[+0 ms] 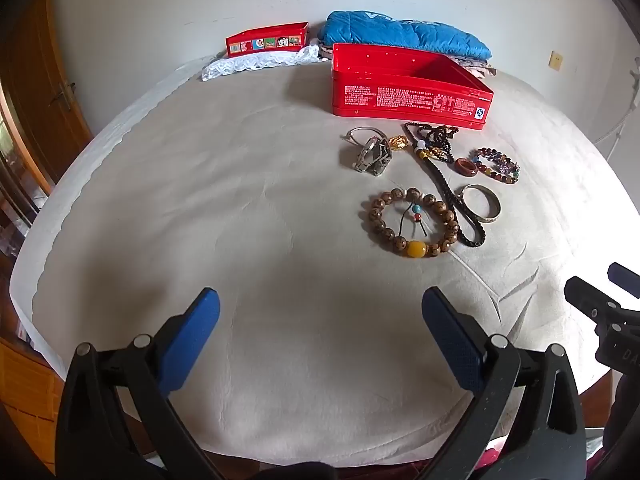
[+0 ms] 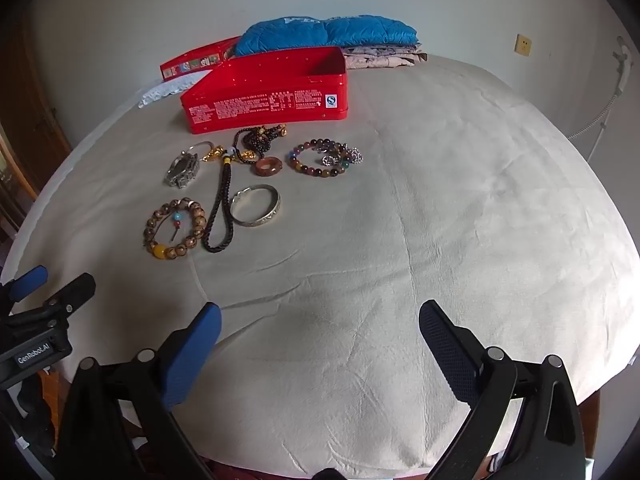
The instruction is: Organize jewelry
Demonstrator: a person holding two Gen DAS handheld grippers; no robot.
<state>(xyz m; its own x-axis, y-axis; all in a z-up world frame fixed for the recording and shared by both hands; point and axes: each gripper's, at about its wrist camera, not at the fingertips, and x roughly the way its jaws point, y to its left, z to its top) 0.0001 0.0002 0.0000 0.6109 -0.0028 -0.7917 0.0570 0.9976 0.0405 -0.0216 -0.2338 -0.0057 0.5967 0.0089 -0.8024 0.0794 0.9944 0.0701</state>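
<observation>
Jewelry lies on a cloth-covered table in front of an open red tin box (image 1: 408, 94) (image 2: 266, 94). A brown wooden bead bracelet (image 1: 412, 222) (image 2: 175, 229) with a yellow bead is nearest. Beside it are a black braided cord (image 1: 460, 208) (image 2: 220, 208), a silver bangle (image 1: 480, 203) (image 2: 256, 205), a red-brown ring (image 1: 466, 167) (image 2: 268, 166), a multicoloured bead bracelet (image 1: 496, 166) (image 2: 320, 160) and a silver watch (image 1: 370, 156) (image 2: 182, 170). My left gripper (image 1: 320, 312) hovers open near the table's front edge, nothing between its blue pads. My right gripper (image 2: 320, 320) is open likewise, to the right of the jewelry.
The tin's red lid (image 1: 266, 40) (image 2: 192, 62) leans at the back on white lace (image 1: 248, 65). A folded blue quilted garment (image 1: 404, 34) (image 2: 326, 32) lies behind the box. A wooden door (image 1: 36, 92) stands at the left.
</observation>
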